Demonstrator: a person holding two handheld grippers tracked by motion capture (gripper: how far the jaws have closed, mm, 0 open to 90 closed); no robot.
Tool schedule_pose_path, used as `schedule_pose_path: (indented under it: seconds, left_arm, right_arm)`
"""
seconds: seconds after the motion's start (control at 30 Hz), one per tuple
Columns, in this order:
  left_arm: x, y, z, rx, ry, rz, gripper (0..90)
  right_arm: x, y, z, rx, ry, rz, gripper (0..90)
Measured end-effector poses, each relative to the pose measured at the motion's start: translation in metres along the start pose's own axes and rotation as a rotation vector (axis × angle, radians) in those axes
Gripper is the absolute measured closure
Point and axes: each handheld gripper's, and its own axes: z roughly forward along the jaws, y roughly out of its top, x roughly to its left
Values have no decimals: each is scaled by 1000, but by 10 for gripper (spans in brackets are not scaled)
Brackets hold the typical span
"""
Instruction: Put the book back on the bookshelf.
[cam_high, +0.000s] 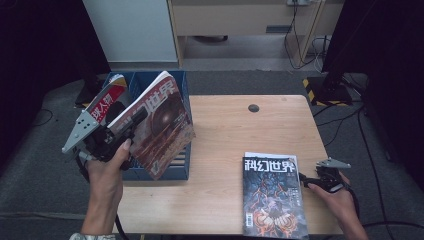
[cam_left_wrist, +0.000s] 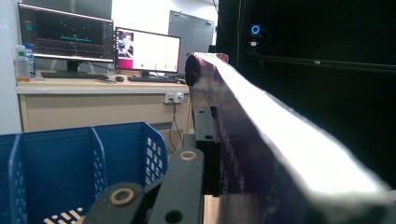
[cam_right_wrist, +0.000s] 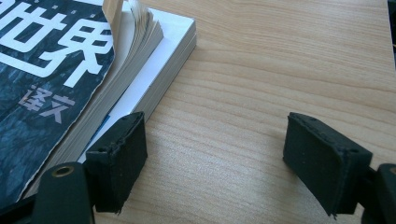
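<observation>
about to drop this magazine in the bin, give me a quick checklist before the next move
1. Left gripper shut on red magazine: ok.
2. Magazine over blue bin: ok, tilted, lower corner at the front wall.
3. Free slot in bin: cannot tell; another magazine stands at its left.
4. Right gripper open, holding nothing: ok.
5. Stack flat on table: ok.
</observation>
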Motion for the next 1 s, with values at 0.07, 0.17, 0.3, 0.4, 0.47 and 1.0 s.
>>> schedule_pose_path:
  seconds: [0.07, 0.17, 0.3, 0.4, 0.47, 1.0]
  left_arm:
    - [2, 1, -3, 0, 5, 1, 839]
    - [6, 2, -8, -3, 16, -2, 839]
    - [11, 1, -14, -6, 32, -2, 839]
    - [14, 1, -16, -10, 35, -6, 839]
    - [16, 1, -18, -13, 40, -6, 840]
    - [29, 4, -34, -20, 81, -5, 839]
  right_arm:
    - [0, 0, 0, -1, 0, 0, 217]
    - [0, 0, 0, -1, -1, -1, 217]
    - [0, 0, 0, -1, 0, 1, 217]
    - [0, 0, 0, -1, 0, 0, 217]
    - [0, 0, 0, -1, 0, -2, 217]
    - [0, 0, 0, -3, -1, 3, 217]
